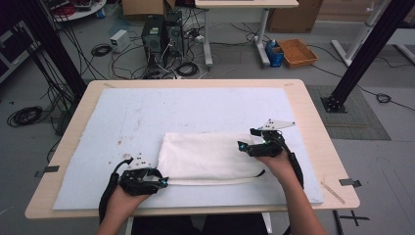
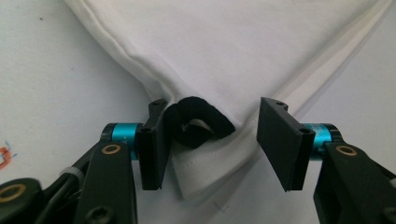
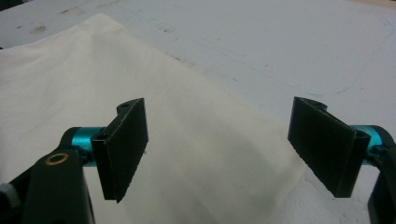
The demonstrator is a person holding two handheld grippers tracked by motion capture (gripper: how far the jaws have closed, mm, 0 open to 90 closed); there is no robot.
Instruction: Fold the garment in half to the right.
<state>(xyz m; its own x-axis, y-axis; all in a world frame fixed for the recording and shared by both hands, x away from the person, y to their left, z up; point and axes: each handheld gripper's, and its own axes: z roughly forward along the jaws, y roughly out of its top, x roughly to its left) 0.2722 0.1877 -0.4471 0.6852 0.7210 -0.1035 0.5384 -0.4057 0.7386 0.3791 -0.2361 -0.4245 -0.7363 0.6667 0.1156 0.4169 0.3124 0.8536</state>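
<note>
Left gripper (image 1: 164, 182) is held low at the near left corner of the folded white cloth (image 1: 210, 156), forearm entering from the bottom edge, jaws pointing right toward the corner. In the left gripper view its jaws (image 2: 210, 140) stand part-way apart with the cloth corner (image 2: 201, 172) between them; a small black loop (image 2: 198, 121) on the cloth sits against the left pad, while the right pad is clear of the fabric, so no grip yet. Right gripper (image 1: 244, 145) rests over the cloth's right end, hand on the fabric, wrist angled left, grey three-cornered plate (image 1: 276, 124) on top. Right gripper view: jaws (image 3: 233, 154) spread wide above the cloth (image 3: 140, 130), nothing between them. Cloth lies flat on the pale blue mat (image 1: 147, 112) covering the table (image 1: 313, 122), centre-near. Under the right hand the cloth's near right corner is hidden. Cannot tell whether the black loop is sewn on or loose.
</note>
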